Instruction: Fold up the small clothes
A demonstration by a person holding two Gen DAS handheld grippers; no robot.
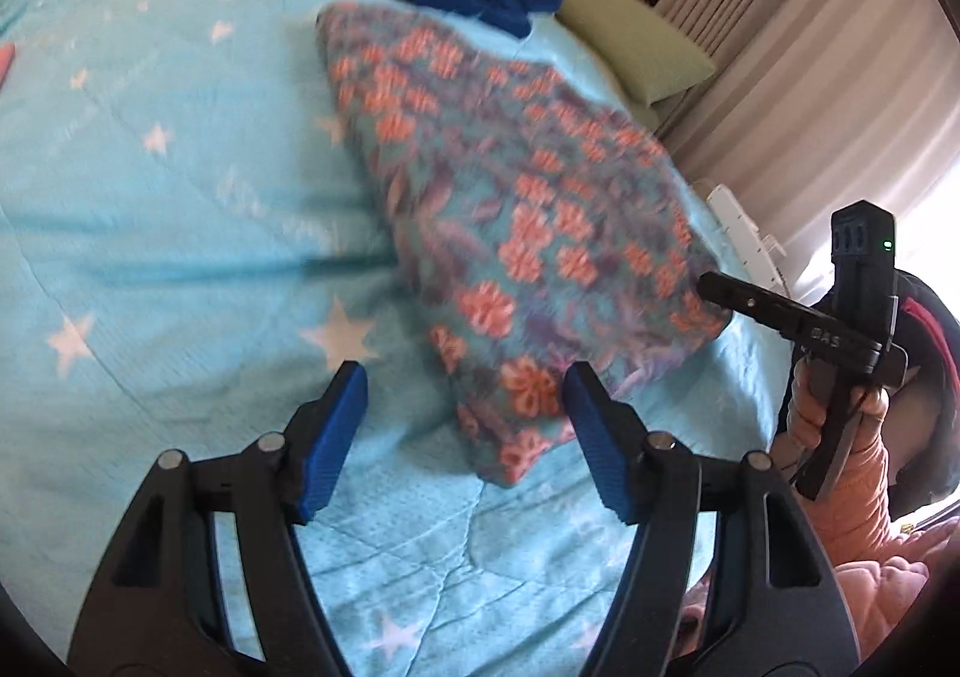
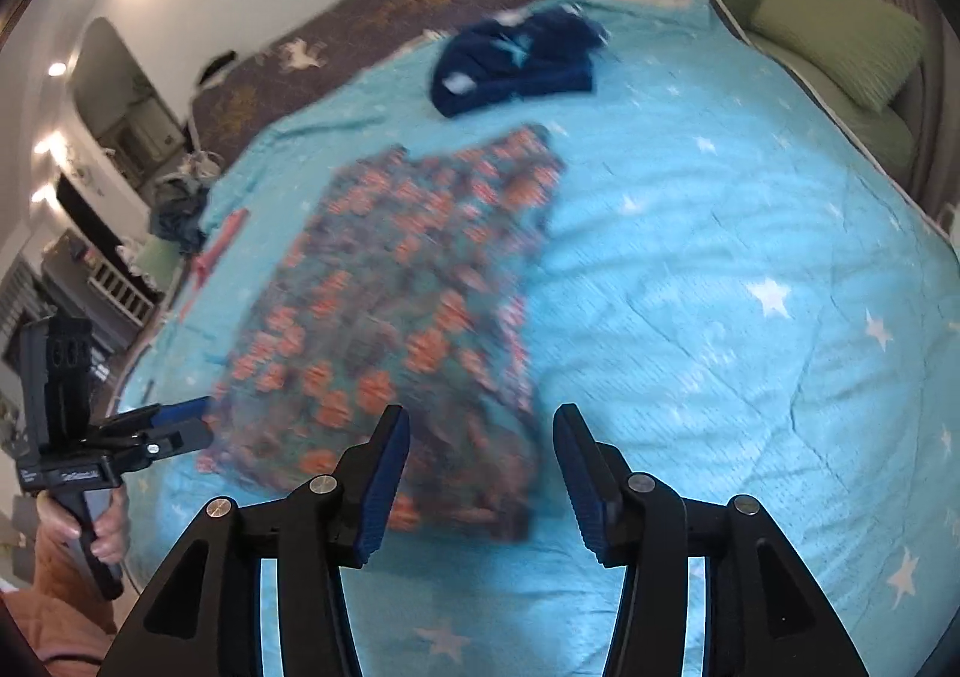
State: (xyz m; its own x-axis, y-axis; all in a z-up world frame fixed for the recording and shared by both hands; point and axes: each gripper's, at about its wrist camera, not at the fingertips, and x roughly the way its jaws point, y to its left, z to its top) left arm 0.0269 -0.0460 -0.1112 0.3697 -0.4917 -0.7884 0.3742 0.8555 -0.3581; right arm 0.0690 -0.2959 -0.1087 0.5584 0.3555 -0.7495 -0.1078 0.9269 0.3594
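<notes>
Folding a floral garment (image 2: 390, 311) on a star-printed turquoise quilt (image 2: 750, 257); garment flat and roughly rectangular, near the quilt's front edge, with a crumpled dark blue garment (image 2: 516, 62) well apart behind it, toward the green pillows (image 2: 840, 41). Left gripper (image 1: 465, 425) above the near corner of the floral piece, jaws apart, cloth visible beneath but not pinched. Right gripper (image 2: 480, 467) over the opposite near corner, jaws likewise apart and empty. Both views blurred, so exact contact with the cloth not determinable.

Judged stage: a fold just laid or another about to be taken. For a clean result: lower each gripper onto a matching corner of the same edge, pinch only the intended layers, lift both ends evenly, carry the edge straight across to the far edge, release only once edges align. Risk: catching the quilt beneath.
</notes>
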